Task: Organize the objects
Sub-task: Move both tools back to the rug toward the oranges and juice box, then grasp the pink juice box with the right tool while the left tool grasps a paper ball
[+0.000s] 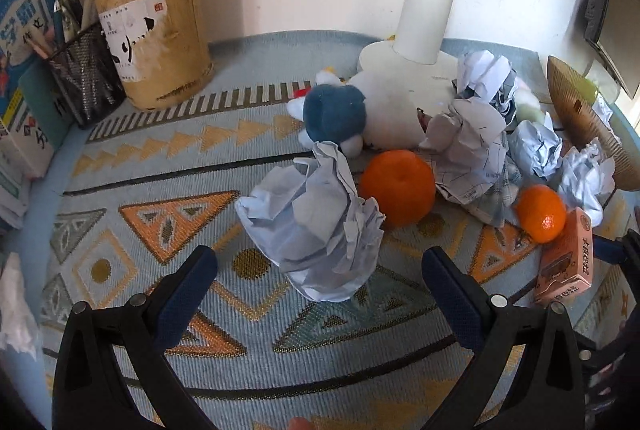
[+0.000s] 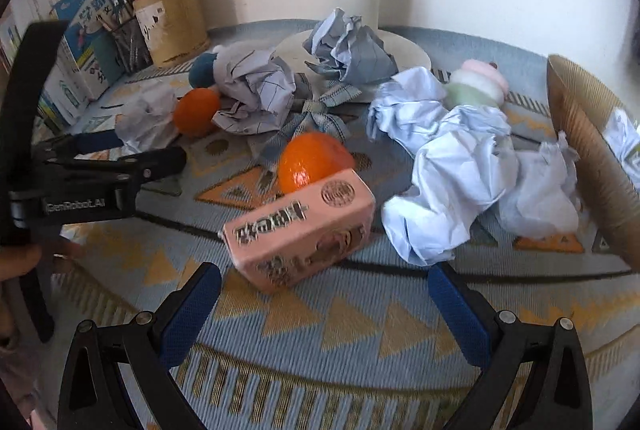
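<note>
- Patterned desk mat is cluttered, wall behind
- crumpled paper ball sits just ahead of the left gripper, which is spread wide and empty; probably featherlight and squashy, so pinch across its middle
- pink carton lies tilted before the right gripper (also wide, empty), touching an orange; looks stiff, grab its flat sides
</note>
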`<state>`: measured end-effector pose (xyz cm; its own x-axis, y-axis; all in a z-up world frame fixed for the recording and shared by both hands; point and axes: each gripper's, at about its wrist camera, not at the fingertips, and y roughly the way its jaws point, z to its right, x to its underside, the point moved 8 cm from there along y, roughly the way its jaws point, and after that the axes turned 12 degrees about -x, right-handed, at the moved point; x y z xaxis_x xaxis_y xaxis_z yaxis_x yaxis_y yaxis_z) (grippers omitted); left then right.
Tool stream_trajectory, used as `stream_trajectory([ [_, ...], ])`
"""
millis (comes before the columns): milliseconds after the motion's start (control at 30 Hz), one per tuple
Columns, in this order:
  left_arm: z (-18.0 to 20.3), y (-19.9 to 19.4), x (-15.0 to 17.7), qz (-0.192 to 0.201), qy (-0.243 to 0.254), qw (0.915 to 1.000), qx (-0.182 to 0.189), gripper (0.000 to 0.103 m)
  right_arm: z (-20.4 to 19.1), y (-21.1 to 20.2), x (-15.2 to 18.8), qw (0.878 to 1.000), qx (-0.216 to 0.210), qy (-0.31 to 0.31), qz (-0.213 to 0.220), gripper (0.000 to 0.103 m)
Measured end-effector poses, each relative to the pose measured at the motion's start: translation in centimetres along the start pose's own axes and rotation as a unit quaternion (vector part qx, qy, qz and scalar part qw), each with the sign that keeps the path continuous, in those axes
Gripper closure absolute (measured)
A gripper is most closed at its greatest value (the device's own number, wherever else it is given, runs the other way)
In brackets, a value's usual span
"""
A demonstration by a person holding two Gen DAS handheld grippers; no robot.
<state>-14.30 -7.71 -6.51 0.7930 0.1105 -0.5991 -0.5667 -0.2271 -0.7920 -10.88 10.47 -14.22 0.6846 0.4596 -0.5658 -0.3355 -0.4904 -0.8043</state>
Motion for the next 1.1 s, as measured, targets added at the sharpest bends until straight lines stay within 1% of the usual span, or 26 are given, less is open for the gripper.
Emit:
stream_trajectory([
  [100, 0.2, 0.1, 0.1, -0.003, 0.008, 0.9999, -0.009, 0.001, 0.1, 0.2, -0.3, 1.0, 0.005, -0.006, 0.015, 0.0],
  [167, 0.4, 0.1, 0.1, -0.004, 0.014, 0.9997, -0.018, 0.0, 0.2, 0.3, -0.7, 1.0, 0.007, 0.0, 0.017, 0.0],
  [467, 0.4, 0.2, -0.2, -0.005, 0.01, 0.9997, -0.02, 0.0, 0.1, 1.6, -2.1, 0.999, 0.018, 0.016, 0.021, 0.0],
  [1000, 0.6, 0.2, -0.1, -0.005, 0.008, 0.9997, -0.022, 0.0, 0.0, 1.9, -2.3, 0.999, 0.019, 0.025, 0.025, 0.0],
  [1067, 0.6, 0.1, -0.1, -0.004, 0.008, 0.9997, -0.022, 0.0, 0.1, 1.8, -2.4, 0.999, 0.024, 0.028, 0.028, 0.005],
  [1100, 0.7, 0.2, -0.2, -0.004, 0.008, 0.9997, -0.021, 0.002, 0.1, 1.7, -2.4, 0.999, 0.025, 0.029, 0.032, 0.012],
])
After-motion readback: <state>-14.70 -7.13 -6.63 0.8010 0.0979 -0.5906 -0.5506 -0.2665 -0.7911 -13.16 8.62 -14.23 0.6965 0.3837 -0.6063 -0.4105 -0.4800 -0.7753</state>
